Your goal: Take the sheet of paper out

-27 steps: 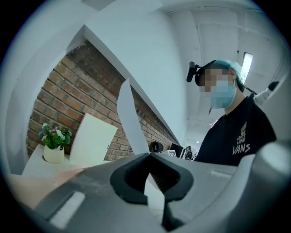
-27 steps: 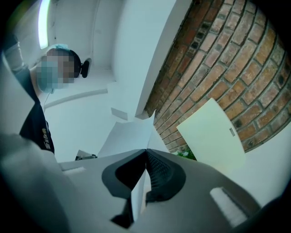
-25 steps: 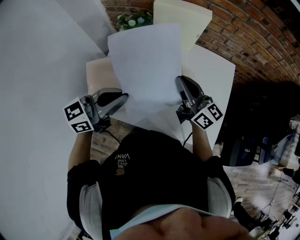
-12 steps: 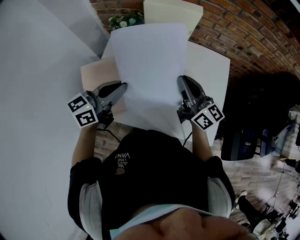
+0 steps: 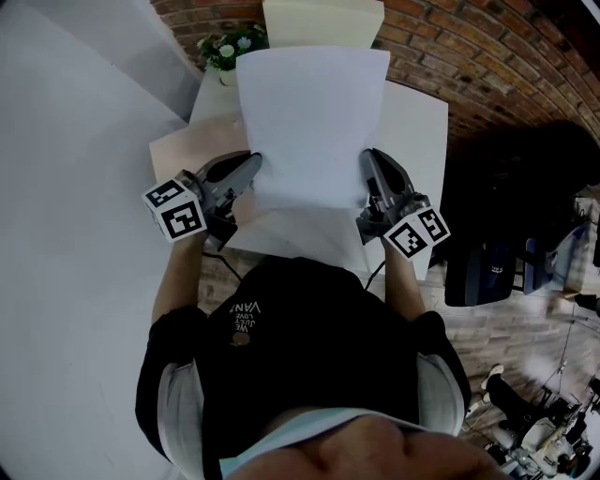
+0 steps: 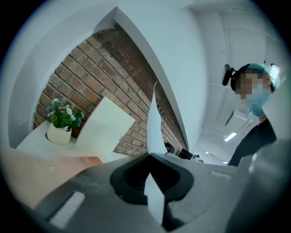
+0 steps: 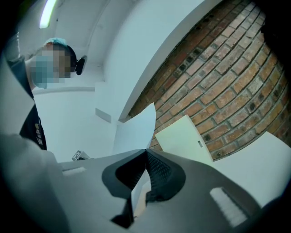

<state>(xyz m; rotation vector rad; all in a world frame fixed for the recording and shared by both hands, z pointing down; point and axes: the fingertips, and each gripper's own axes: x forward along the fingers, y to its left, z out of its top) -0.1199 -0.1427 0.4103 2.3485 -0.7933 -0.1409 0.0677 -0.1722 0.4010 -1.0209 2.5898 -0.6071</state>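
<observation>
So the sheet of paper is held up over the white table, stretched between the two grippers, and from the head view it looks pretty flat and wide. Its far edge reaches right up to the cream board that leans on the brick wall. The left gripper is clamped tight on the paper's left edge, and the right gripper is clamped on the right edge, both roughly level with each other near the end closest to the person. In the left gripper view the jaws of the left gripper are pressed together with the sheet pinched between them, seen edge-on as a thin white sliver rising from the tips, with a bit sticking out behind too. It's the same on the other side, where the right gripper is closed on the paper, which fans up and off to the left from the tips. The marker cubes sit at the back of each gripper, the left one and the right one. A small potted plant with white flowers stands at the far left corner of the table, just beside the cream board, and you can see it in the left gripper view as well. There's also a tan board lying flat under the left gripper. I can't really tell whether the near end of the sheet touches the table or hangs free.
</observation>
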